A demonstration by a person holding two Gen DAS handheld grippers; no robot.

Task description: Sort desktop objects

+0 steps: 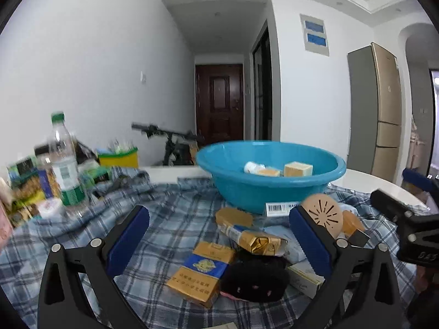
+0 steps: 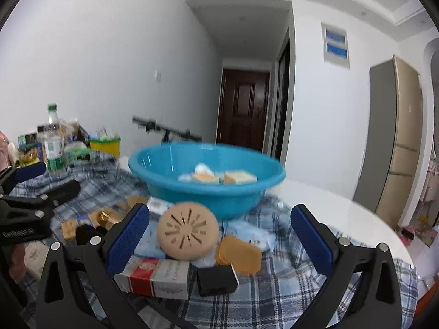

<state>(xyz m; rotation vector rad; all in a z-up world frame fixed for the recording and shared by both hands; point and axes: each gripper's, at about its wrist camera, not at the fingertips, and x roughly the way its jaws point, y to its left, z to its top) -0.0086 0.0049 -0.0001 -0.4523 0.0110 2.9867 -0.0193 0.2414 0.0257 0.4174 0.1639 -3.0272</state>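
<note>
low in the middle of my right view sits the tan vented disc (image 2: 188, 231), loose before the blue basin (image 2: 175, 189), my right gripper (image 2: 219, 235) spread wide, so i judge reaching comes next: close on it.

A home: hallway with dark wooden door (image 1: 219, 101), fridge (image 1: 384, 109), plaid-covered table (image 1: 175, 213)
</note>
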